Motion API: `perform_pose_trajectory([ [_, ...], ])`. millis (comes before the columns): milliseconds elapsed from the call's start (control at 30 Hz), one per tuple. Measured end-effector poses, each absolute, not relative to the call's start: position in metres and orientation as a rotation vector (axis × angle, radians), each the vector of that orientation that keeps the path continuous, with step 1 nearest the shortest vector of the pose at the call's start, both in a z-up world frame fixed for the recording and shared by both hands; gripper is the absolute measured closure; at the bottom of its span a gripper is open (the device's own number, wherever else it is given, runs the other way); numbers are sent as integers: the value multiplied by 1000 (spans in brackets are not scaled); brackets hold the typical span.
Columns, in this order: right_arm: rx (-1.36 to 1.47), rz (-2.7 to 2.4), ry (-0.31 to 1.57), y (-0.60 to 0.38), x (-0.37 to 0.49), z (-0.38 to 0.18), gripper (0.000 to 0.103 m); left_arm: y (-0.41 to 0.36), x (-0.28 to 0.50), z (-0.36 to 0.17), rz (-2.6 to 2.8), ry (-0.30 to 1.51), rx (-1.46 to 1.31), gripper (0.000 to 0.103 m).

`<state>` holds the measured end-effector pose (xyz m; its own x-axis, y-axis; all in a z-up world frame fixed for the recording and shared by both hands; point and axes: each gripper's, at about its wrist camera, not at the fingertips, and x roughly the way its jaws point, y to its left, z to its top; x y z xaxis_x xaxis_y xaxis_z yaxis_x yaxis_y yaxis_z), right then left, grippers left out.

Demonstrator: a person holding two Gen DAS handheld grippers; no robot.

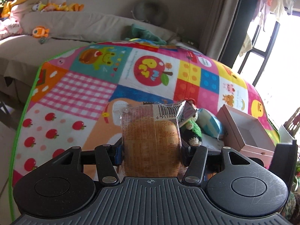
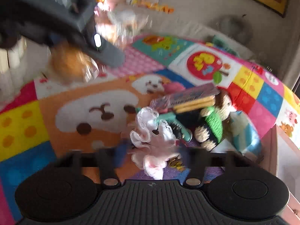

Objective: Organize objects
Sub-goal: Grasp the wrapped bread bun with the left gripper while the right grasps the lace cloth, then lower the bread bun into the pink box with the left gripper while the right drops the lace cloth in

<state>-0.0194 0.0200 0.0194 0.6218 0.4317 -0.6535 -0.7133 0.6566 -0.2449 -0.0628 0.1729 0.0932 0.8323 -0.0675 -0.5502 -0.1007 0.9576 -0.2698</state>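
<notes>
Left gripper (image 1: 151, 154): jaws pressed on both sides of a round brown bun in a clear printed wrapper (image 1: 151, 140), held up off the patchwork blanket.
Bun wrapper: its lower end is hidden behind the gripper body; a barcode shows at the top right corner.
Right gripper (image 2: 152, 154): jaws closed on a frilly white and pale pink fabric piece (image 2: 150, 142); the view is motion-blurred, so the fingertips are hard to make out.
Landmark: bright patchwork blanket with cartoon squares (image 1: 78, 93), covering the surface.
Pile at the blanket's right side: a crocheted doll in green and black (image 2: 211, 125), a purple packet of biscuits (image 2: 189, 98) behind it, a pale blue and white packet (image 1: 208, 124); each is partly covered by its neighbours.
Pink open box (image 1: 245, 131): at the blanket's right edge, just beside the pile, its near corner cut off by the gripper.
Far from the blanket: a beige sofa (image 1: 75, 24) with small plush toys, blurred.
</notes>
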Motion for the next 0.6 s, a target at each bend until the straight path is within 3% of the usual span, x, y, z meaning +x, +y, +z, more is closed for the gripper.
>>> perform_pose_trajectory([
  [300,-238,606,568,-127,-57,90,82,105,-45,95,-183,662,-194,44],
  [600,-145,286,482,-250,-65,106,82,-63,90,109,-443,717,-169,44],
])
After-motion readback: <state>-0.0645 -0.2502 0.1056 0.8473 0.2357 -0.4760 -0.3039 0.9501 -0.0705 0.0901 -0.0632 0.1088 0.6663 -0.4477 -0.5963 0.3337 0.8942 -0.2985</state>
